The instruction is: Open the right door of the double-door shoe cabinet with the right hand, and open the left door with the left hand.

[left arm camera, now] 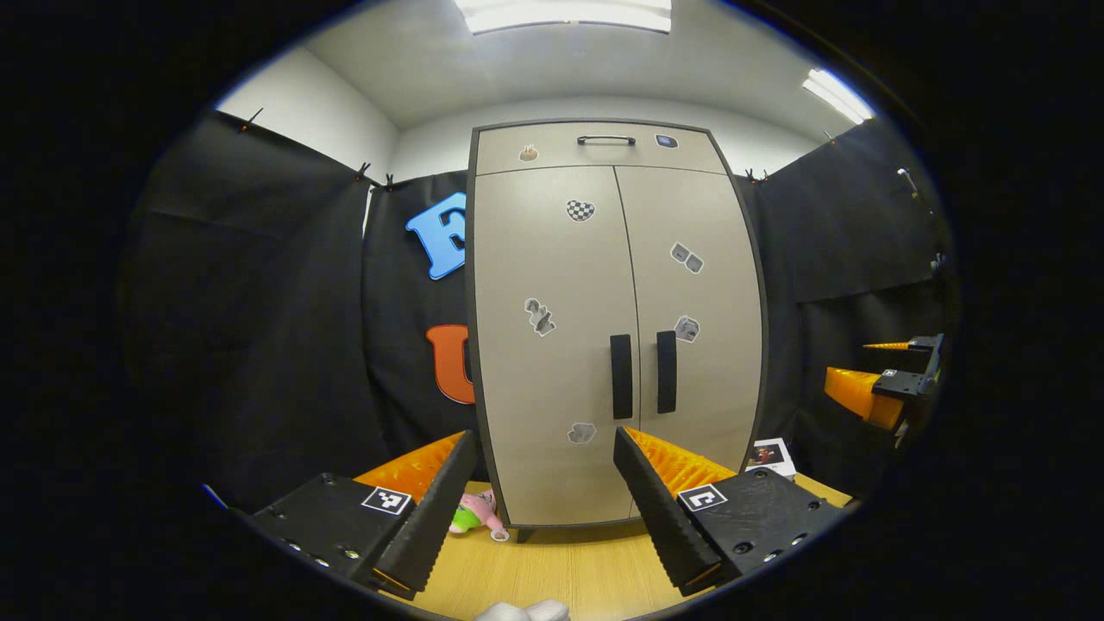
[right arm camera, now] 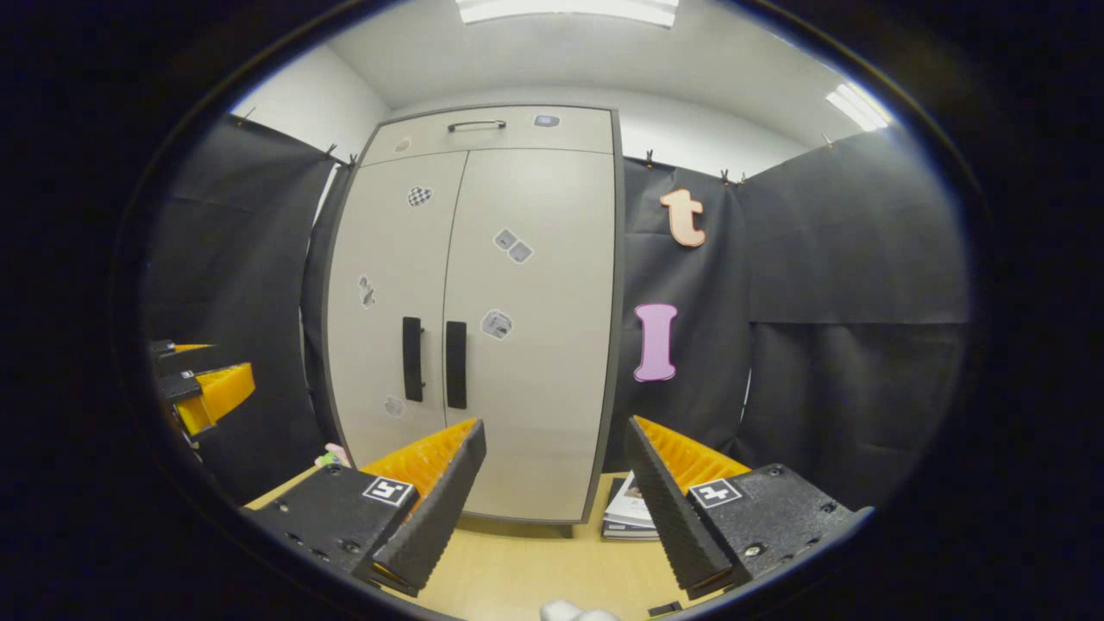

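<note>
A tall beige shoe cabinet (left arm camera: 552, 259) (right arm camera: 535, 285) stands ahead with both doors closed. Two black vertical handles sit side by side at the centre seam: the left door's handle (left arm camera: 621, 377) (right arm camera: 413, 359) and the right door's handle (left arm camera: 666, 372) (right arm camera: 455, 365). My left gripper (left arm camera: 545, 438) is open, a short way in front of the left door's lower part, touching nothing. My right gripper (right arm camera: 556, 427) is open too, in front of the right door's lower part and off to the right of the handles. Each gripper also appears at the edge of the other's view (left arm camera: 888, 388) (right arm camera: 203, 388).
The cabinet stands on a light wooden surface (left arm camera: 561, 569). A pink and green plush toy (left arm camera: 474, 513) lies at its left foot, and a stack of booklets (right arm camera: 630, 509) (left arm camera: 770, 455) lies at its right foot. A drawer with a handle (left arm camera: 605, 140) tops the doors.
</note>
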`<state>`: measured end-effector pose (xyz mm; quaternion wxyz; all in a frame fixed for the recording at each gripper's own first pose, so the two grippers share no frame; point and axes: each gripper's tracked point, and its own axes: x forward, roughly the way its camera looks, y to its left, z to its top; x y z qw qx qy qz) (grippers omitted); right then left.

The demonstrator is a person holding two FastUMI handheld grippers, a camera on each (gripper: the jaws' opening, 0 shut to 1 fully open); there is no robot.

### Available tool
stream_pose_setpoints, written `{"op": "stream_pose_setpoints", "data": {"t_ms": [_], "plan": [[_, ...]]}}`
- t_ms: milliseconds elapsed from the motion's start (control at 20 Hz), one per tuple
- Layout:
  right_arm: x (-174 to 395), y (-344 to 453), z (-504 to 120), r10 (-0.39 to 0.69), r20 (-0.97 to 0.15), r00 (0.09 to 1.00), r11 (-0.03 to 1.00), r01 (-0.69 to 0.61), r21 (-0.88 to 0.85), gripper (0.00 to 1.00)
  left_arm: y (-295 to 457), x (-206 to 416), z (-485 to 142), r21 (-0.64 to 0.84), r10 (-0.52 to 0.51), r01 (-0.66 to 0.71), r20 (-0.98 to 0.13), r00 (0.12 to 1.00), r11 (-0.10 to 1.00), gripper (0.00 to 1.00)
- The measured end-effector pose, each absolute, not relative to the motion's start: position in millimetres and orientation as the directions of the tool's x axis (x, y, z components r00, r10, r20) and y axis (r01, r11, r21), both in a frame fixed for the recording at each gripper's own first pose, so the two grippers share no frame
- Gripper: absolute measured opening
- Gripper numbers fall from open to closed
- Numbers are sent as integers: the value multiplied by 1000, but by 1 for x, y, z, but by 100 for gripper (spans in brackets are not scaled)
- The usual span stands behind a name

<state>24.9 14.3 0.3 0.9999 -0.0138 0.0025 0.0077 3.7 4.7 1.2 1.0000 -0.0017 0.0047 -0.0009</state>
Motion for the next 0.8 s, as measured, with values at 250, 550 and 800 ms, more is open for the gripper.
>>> {"op": "stream_pose_setpoints", "data": {"t_ms": [250,550,800], "plan": [[51,36,-2,25,-3,1000,999,-25,-38,100,15,-1,0,-6,16,-16,-16,1000,1000,96],[108,80,-9,64,-21,998,998,-64,-18,100,28,-6,-4,17,41,-41,-30,999,999,96],[167,119,-11,96,-29,995,995,-97,-17,100,36,-11,-14,15,65,-64,-61,996,998,96]]}}
